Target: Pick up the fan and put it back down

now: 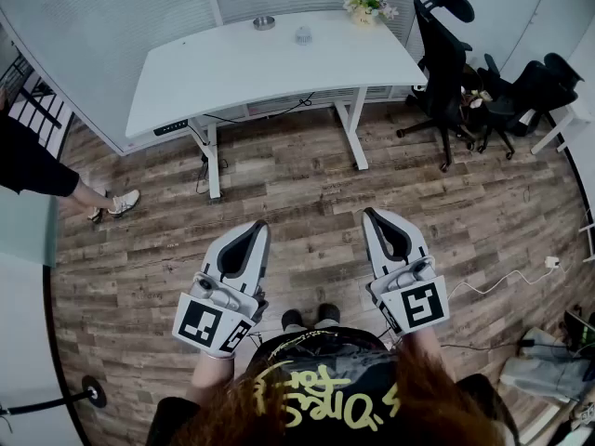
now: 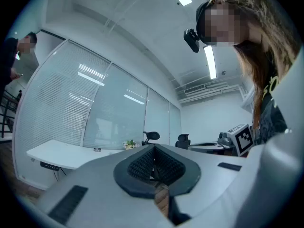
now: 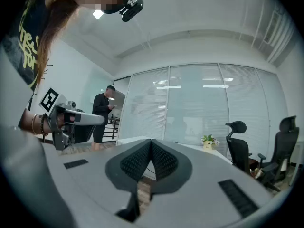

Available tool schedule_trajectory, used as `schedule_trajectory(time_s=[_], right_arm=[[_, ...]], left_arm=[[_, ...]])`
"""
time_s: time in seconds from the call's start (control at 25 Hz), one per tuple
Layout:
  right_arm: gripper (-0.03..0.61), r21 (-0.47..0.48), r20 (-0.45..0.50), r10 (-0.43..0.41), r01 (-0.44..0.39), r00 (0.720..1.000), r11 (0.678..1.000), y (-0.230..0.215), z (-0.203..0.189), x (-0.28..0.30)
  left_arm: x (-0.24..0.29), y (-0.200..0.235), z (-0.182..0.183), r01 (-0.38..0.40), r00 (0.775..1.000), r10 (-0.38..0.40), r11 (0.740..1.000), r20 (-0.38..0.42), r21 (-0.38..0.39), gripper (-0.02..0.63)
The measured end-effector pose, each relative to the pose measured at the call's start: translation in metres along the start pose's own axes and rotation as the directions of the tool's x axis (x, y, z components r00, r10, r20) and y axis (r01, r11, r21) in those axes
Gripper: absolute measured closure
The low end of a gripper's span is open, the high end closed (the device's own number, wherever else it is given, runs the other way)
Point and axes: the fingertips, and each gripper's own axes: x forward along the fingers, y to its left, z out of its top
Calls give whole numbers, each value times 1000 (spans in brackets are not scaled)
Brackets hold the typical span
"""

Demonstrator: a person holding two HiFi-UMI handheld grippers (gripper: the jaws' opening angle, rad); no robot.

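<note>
Head view: small white fan on far tabletop, well ahead, roughly midway between left gripper and right gripper; both fully closed, holding nothing.

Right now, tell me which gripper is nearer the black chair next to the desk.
Right. The right gripper hangs over the floor with the chair ahead and to its right. The left gripper is beside it, farther left, so farther from the chair.
</note>
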Motion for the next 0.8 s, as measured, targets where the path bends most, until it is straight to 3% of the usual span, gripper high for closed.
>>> schedule_trajectory(time_s=[0.8], right_arm=[[576, 56, -5, 30, -29, 1000, 998, 11, -4, 2]], left_arm=[[-4, 0, 6, 15, 1000, -15, 1000, 1, 17, 621]])
